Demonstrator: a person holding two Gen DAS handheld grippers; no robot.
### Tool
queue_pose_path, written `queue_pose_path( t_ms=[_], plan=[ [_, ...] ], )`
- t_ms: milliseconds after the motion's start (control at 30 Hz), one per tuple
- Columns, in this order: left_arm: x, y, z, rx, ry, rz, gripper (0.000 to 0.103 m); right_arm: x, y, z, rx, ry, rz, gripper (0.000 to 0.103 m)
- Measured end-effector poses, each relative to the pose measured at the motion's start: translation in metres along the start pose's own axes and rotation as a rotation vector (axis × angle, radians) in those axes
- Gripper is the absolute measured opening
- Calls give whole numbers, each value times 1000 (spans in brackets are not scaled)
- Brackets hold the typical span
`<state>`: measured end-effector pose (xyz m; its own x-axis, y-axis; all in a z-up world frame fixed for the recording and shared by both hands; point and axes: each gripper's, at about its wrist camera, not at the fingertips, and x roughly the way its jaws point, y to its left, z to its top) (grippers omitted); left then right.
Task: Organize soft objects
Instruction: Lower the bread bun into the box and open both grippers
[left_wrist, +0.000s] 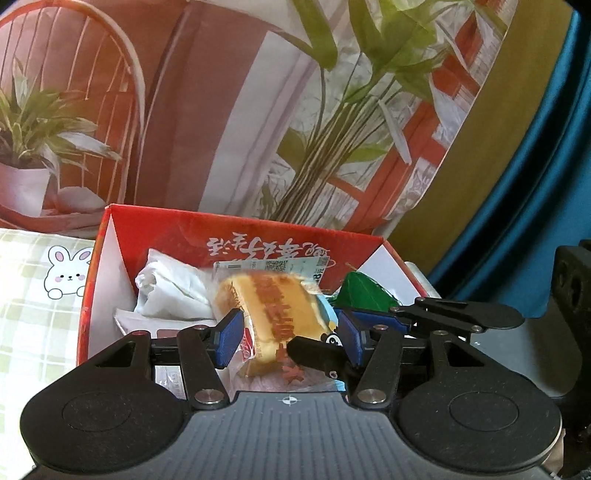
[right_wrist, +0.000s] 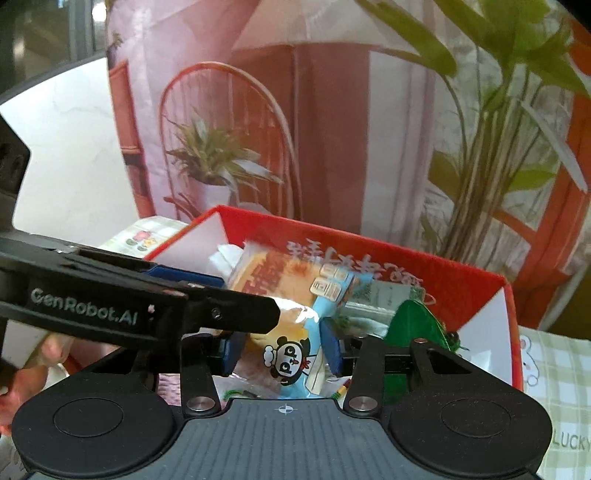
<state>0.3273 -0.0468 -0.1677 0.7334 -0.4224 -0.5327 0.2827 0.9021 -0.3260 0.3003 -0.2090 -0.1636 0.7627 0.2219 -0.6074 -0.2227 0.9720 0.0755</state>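
A red cardboard box (left_wrist: 107, 236) (right_wrist: 480, 275) holds soft packets. My left gripper (left_wrist: 290, 334) reaches into it with blue pads (left_wrist: 229, 338) on either side of a wrapped yellow cake packet (left_wrist: 273, 306); the jaws are apart and I cannot tell whether they press it. My right gripper (right_wrist: 284, 349) is in the same box, its pads (right_wrist: 332, 349) astride a light-blue panda snack packet (right_wrist: 291, 354), also apart. The cake packet (right_wrist: 273, 273) lies just behind. The left gripper's arm (right_wrist: 147, 306) crosses the right wrist view; the right gripper's finger (left_wrist: 317, 354) crosses the left.
A white crumpled bag (left_wrist: 173, 291) and a green packet (left_wrist: 362, 297) (right_wrist: 417, 328) also lie in the box. A green-checked cloth with a bunny (left_wrist: 68, 275) covers the table. A printed backdrop stands behind, a blue curtain (left_wrist: 546, 166) at right.
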Motion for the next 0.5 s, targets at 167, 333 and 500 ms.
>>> queue_pose_path(
  t_ms=[167, 333, 500],
  plan=[
    [-4, -1, -1, 29, -19, 49, 60, 1, 0, -3, 4, 0, -49, 39],
    [-15, -2, 1, 58, -47, 112, 66, -5, 1, -5, -1, -16, -99, 42],
    [-31, -9, 0, 97, -83, 170, 75, -18, 0, -11, 15, -45, -117, 50]
  ],
)
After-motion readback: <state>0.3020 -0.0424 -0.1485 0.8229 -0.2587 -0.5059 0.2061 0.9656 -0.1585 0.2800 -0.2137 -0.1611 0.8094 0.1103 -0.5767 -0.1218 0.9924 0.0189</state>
